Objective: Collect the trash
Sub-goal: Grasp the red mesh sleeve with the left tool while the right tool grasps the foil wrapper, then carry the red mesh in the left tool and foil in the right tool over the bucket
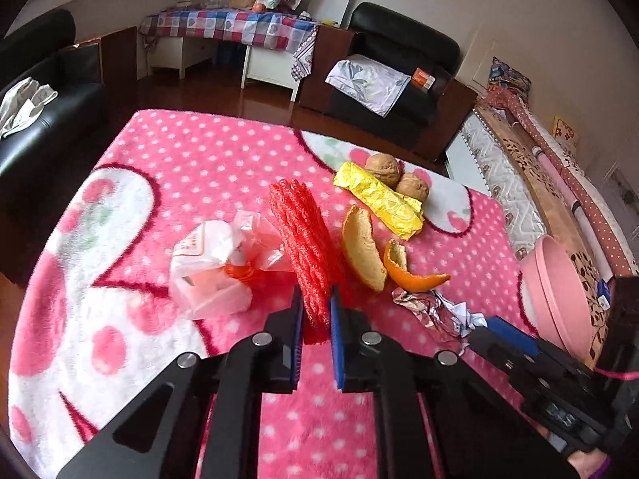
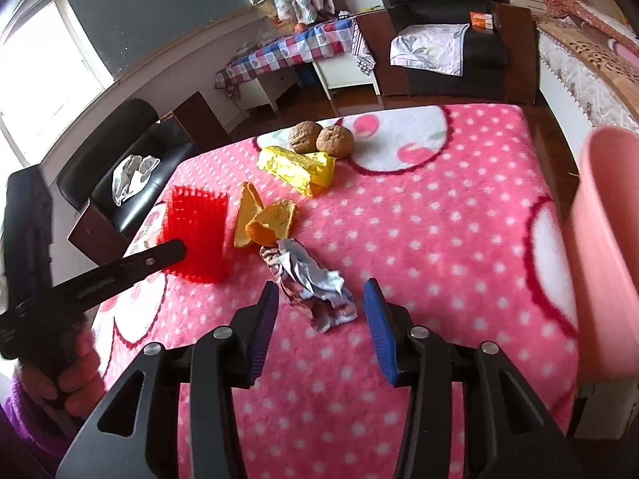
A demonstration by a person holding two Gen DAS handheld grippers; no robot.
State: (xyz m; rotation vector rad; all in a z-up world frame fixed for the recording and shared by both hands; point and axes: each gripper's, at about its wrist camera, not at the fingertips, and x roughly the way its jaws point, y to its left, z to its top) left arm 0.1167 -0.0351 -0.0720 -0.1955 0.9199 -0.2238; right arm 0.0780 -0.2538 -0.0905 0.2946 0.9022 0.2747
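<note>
My left gripper [image 1: 315, 295] is shut on a red foam fruit net [image 1: 301, 231], which stands on edge between the blue pads; the right wrist view shows the same net [image 2: 197, 235] with one black finger against it. My right gripper [image 2: 321, 283] is open, its fingers on either side of a crumpled silver wrapper [image 2: 311, 279] without pressing on it. That wrapper [image 1: 431, 311] lies just ahead of a blue fingertip [image 1: 493, 323] in the left wrist view. Orange peels [image 1: 367, 251] lie between net and wrapper.
On the pink polka-dot blanket [image 2: 439, 219] lie a yellow wrapper [image 1: 383, 199], two walnuts [image 1: 393, 175] and a crumpled white-pink plastic bag [image 1: 211, 267]. A pink bin [image 2: 607, 247] stands at the right edge. A hand in a purple sleeve [image 2: 76, 375] holds the left gripper.
</note>
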